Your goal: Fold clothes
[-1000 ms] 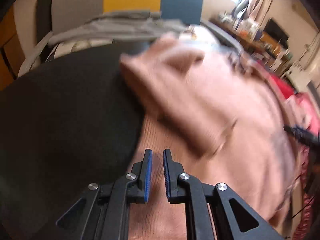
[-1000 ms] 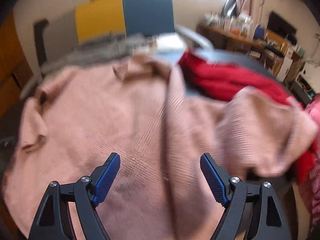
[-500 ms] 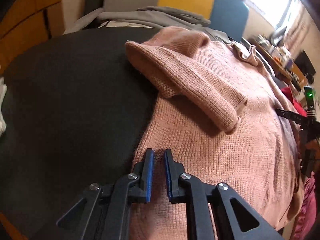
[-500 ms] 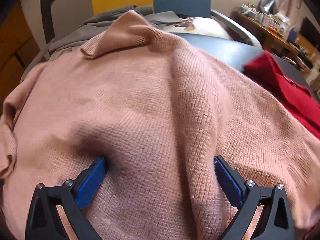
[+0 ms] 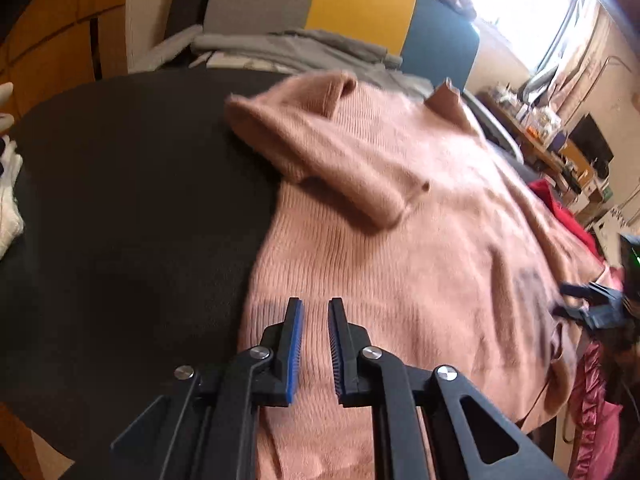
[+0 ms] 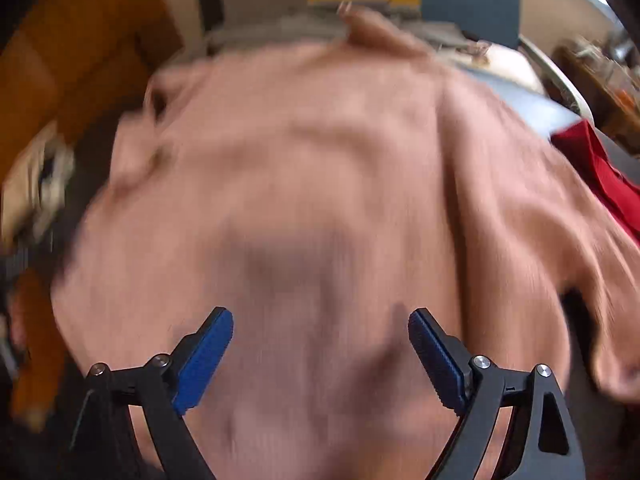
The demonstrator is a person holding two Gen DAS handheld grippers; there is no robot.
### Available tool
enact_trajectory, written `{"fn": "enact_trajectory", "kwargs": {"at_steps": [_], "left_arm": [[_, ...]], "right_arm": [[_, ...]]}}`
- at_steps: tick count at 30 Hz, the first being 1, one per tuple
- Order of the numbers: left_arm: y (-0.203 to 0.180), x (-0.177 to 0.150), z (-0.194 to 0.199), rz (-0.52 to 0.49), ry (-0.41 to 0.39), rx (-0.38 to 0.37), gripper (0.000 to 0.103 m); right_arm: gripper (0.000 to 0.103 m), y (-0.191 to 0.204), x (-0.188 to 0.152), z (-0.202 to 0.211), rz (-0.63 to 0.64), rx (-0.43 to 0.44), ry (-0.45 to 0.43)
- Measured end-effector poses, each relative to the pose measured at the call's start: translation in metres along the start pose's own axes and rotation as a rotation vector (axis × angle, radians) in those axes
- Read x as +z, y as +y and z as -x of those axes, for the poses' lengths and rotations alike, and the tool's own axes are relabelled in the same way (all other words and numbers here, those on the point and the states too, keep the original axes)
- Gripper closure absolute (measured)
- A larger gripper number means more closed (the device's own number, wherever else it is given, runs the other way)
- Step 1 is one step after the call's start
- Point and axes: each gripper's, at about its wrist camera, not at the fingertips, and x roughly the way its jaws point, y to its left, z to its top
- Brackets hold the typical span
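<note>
A pink knit sweater (image 5: 400, 240) lies spread on a black tabletop (image 5: 120, 200), with one sleeve (image 5: 320, 160) folded back across its chest. My left gripper (image 5: 314, 308) hovers over the sweater's near left part. It is shut to a narrow slit and nothing is pinched in it. In the motion-blurred right wrist view, the sweater (image 6: 320, 160) fills the frame. My right gripper (image 6: 320, 320) stands wide over its lower middle with the jaws closing, cloth below them and not pinched. That gripper (image 5: 568, 300) also shows dimly at the sweater's right edge.
A red garment (image 5: 552, 200) lies past the sweater's right side (image 6: 600, 168). A white garment (image 5: 8, 208) sits at the table's left edge. Grey clothes (image 5: 288, 48) are piled behind, before a yellow and blue chair back (image 5: 360, 4). Magenta cloth (image 5: 592, 400) hangs at lower right.
My left gripper has slid from the sweater's left edge further onto the cloth. My right gripper has swept across the sweater, and its jaws are a little narrower than half a second ago.
</note>
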Motion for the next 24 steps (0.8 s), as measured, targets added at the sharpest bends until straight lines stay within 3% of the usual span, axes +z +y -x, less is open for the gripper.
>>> {"fn": "enact_trajectory", "kwargs": {"at_steps": [3,5,7,10,11,13,15,18,20,24], "left_arm": [[0.002,-0.023,-0.007,0.016,0.058,0.036,0.091],[0.004,-0.03,-0.004,0.018,0.05,0.022,0.091],[0.007,-0.034,0.0,0.021,0.047,0.01,0.091],[0.018,-0.035,0.007,0.072,0.05,-0.039,0.091],[0.024,-0.034,0.01,0.097,0.044,-0.044,0.091],[0.039,-0.031,0.017,0.141,0.016,-0.041,0.09],[0.056,-0.027,0.026,0.167,-0.005,-0.018,0.084],[0.069,-0.019,0.031,0.178,0.011,-0.029,0.084],[0.075,-0.017,0.03,0.169,0.034,-0.079,0.083],[0.083,-0.004,0.011,0.173,0.106,-0.166,0.08]], "right_arm": [[0.017,-0.003,-0.042,0.009,0.038,-0.051,0.145],[0.019,-0.013,-0.078,0.022,0.038,-0.097,0.243],[0.019,-0.026,-0.105,0.033,0.034,-0.218,0.319],[0.019,-0.054,-0.133,0.066,-0.117,-0.32,0.303],[0.019,-0.055,-0.134,0.074,-0.15,-0.316,0.266],[0.019,-0.046,-0.126,0.088,-0.182,-0.293,0.155],[0.019,-0.021,-0.111,0.088,-0.144,-0.285,0.061],[0.019,0.007,-0.072,0.072,-0.072,-0.249,-0.046],[0.019,0.023,-0.046,0.05,-0.039,-0.236,-0.064],[0.019,0.017,-0.001,0.021,-0.054,-0.203,-0.057]]}}
